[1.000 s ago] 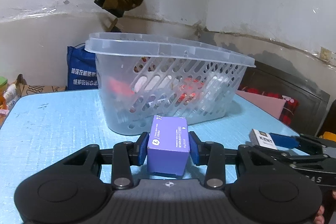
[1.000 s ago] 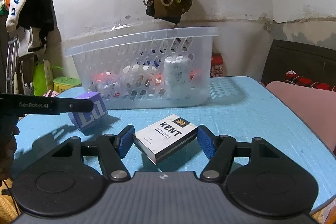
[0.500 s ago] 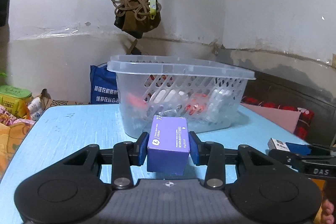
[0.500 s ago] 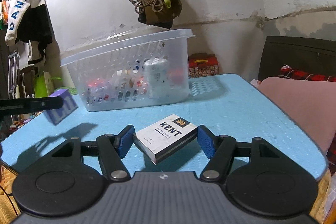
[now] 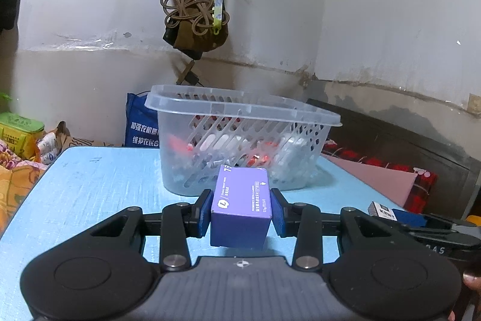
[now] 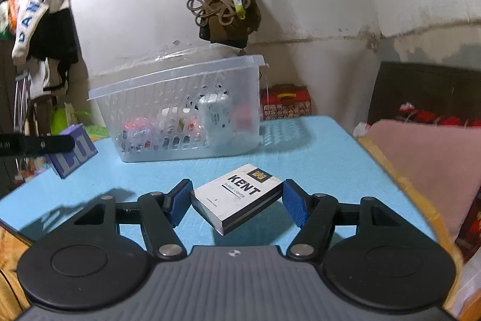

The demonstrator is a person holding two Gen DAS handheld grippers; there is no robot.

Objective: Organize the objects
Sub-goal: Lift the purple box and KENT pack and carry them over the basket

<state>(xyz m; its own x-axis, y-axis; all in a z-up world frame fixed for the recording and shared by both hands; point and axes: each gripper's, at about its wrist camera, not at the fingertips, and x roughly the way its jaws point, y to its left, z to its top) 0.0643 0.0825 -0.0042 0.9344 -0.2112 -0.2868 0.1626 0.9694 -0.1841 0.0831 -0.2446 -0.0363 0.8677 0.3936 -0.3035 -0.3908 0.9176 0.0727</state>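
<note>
My left gripper (image 5: 240,211) is shut on a purple box (image 5: 240,209) and holds it above the blue table (image 5: 90,185), in front of the clear plastic basket (image 5: 240,137). My right gripper (image 6: 237,200) is shut on a white KENT cigarette pack (image 6: 237,197), held above the table. The basket (image 6: 180,110) holds several small items. In the right wrist view the purple box (image 6: 75,152) shows at the left in the other gripper. In the left wrist view the cigarette pack (image 5: 381,209) shows at the right.
A dark bundle with cords (image 5: 195,20) hangs on the wall above the basket. A blue bag (image 5: 141,125) stands behind the table. Pink cushion (image 6: 427,164) and dark furniture lie to the right. Clothes (image 6: 39,20) hang at the left.
Both grippers have drawn back from the basket and risen; the basket looks smaller and farther. Both keep their hold on the box and the pack.
</note>
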